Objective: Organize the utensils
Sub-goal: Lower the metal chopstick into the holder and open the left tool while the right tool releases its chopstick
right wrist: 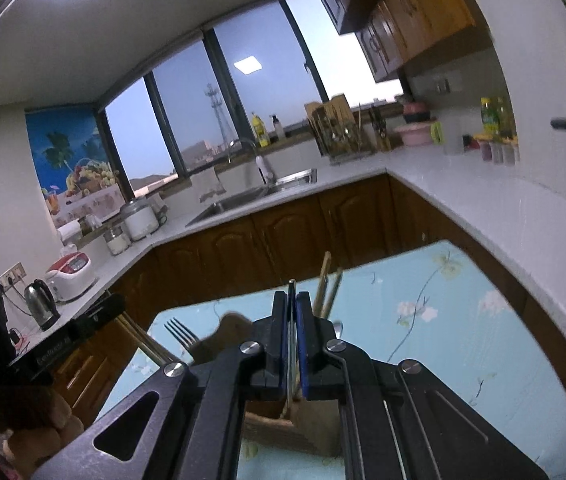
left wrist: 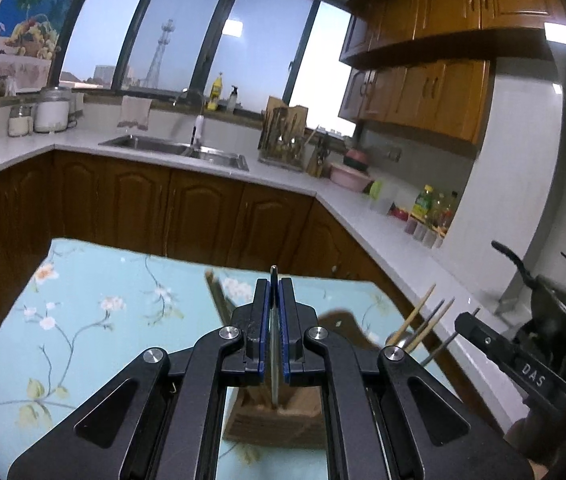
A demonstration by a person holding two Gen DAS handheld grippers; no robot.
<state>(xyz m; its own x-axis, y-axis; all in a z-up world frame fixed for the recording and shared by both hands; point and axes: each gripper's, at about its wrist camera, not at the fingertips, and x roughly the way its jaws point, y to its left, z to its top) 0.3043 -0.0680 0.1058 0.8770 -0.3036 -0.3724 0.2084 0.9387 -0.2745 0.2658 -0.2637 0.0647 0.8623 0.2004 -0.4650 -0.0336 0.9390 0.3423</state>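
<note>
My left gripper (left wrist: 274, 286) is shut on a thin metal utensil (left wrist: 274, 356), its lower end reaching into a wooden utensil holder (left wrist: 279, 420) on the floral table (left wrist: 95, 312). Wooden chopsticks (left wrist: 423, 320) stand to its right. My right gripper (right wrist: 291, 300) is shut on a thin metal utensil (right wrist: 291, 344) over the same wooden holder (right wrist: 283, 432). A fork (right wrist: 179, 336) and chopsticks (right wrist: 329, 288) stick up from the holder. The other gripper shows at the edge of each view, at the right of the left wrist view (left wrist: 515, 360) and at the left of the right wrist view (right wrist: 63, 340).
The table stands inside a U-shaped kitchen counter (left wrist: 323, 192) with a sink (left wrist: 175, 148), a utensil rack (left wrist: 283, 136), bottles (left wrist: 431, 212), a rice cooker (right wrist: 71, 270) and a kettle (right wrist: 41, 300).
</note>
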